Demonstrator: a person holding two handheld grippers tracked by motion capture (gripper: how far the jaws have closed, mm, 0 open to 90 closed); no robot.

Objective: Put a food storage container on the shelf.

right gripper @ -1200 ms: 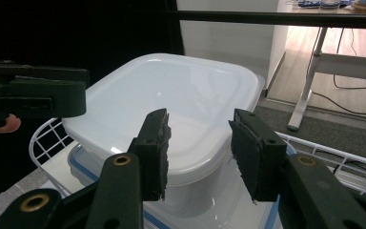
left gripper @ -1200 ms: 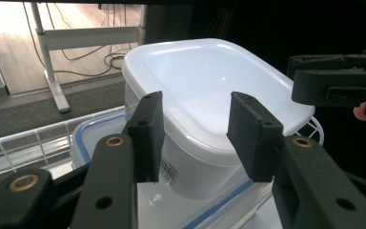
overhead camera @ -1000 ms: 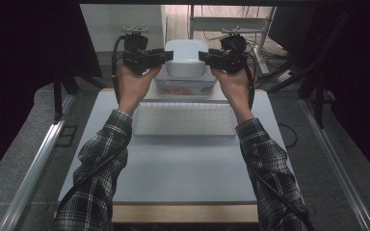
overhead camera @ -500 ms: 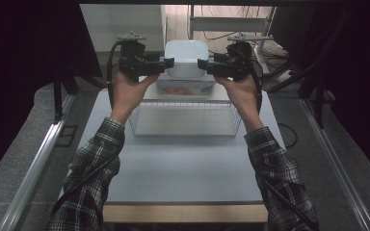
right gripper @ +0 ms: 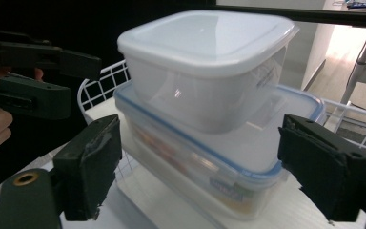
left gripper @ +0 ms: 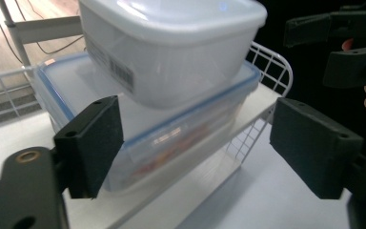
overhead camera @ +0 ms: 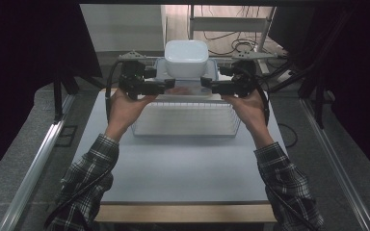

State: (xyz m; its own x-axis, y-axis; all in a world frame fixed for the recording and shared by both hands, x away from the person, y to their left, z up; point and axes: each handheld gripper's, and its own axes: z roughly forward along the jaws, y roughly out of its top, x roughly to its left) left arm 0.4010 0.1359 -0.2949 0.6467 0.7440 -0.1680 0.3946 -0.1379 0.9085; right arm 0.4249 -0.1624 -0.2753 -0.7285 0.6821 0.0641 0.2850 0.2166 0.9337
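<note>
Tub (overhead camera: pixel 186 57) on box (overhead camera: pixel 188 89) — in basket (overhead camera: pixel 185 126).

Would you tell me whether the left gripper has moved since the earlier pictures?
Yes. In the high view the left gripper has come down and toward the person, from beside the white box to the wire basket's far rim; its jaws have just been opening.

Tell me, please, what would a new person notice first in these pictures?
First, the white lidded tub stacked on a blue-rimmed clear box, at the table's far edge. The left gripper and right gripper flank the stack, jaws just opened, nothing between them. A wire basket lies nearer.
</note>
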